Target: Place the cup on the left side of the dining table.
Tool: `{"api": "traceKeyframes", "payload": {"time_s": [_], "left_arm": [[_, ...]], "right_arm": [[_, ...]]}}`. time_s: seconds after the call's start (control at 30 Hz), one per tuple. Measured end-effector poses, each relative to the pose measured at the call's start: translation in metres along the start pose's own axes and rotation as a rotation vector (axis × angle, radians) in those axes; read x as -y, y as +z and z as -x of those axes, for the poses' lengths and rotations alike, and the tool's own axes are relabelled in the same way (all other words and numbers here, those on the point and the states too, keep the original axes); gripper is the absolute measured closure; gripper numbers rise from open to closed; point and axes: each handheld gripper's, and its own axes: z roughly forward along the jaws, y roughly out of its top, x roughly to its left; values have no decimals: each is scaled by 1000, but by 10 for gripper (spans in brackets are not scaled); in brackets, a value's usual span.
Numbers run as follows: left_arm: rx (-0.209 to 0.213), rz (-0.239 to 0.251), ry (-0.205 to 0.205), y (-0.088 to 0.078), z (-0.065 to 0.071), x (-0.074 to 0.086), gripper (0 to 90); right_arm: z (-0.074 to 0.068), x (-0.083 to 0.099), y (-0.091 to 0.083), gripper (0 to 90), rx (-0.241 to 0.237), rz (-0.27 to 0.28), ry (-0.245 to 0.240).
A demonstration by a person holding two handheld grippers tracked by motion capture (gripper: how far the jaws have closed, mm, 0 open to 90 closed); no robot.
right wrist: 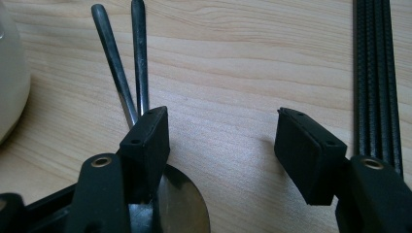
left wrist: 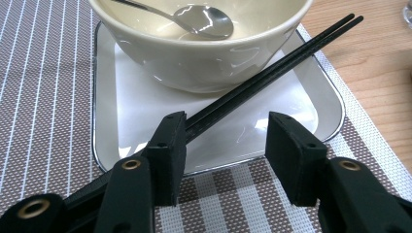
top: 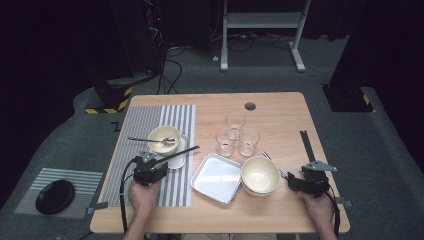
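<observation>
Beside bowl (left wrist: pixel 204 48) on white tray (left wrist: pixel 104 121) | black chopsticks (left wrist: pixel 272 73) lean, touching left gripper (left wrist: pixel 226 145), jaws apart | right gripper (right wrist: pixel 221 150) gaping over spoons (right wrist: pixel 128 73).

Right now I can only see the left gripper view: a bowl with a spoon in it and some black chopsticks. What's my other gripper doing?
Observer: The right gripper sits far off to the right, low over the wood, with its jaws open and nothing between them.
Operator: Is there anything close to it?
Observer: Yes, two metal handles lie flat right beside one of its jaws.
Operator: Are there more bowls somewhere?
Observer: Yes, cream bowls are stacked next to a metal tray, between your two grippers.
</observation>
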Motion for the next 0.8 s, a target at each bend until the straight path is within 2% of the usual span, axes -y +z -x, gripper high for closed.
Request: {"api": "traceKeyframes", "payload": {"time_s": [0.13, 0.23, 0.3, 0.57, 0.6, 0.63, 0.8], "left_arm": [[1, -3, -8, 1, 1, 1, 515], [5, -15, 4, 2, -1, 1, 518], [3, -10, -15, 3, 0, 1, 518], [-8, -10, -14, 5, -1, 0, 519], [-10, -11, -4, 5, -2, -1, 518], [-12, -10, -16, 6, -1, -1, 518], [-14, -11, -17, 7, -1, -2, 516]], "right_arm": [[0, 0, 0, 374, 0, 0, -1], [0, 0, 0, 374, 0, 0, -1], [0, 0, 0, 374, 0, 0, 0], [0, 0, 0, 374, 0, 0, -1], [0, 0, 0, 374, 1, 0, -1], [0, 0, 0, 374, 1, 0, -1], [0, 0, 0, 374, 0, 0, -1]]}}
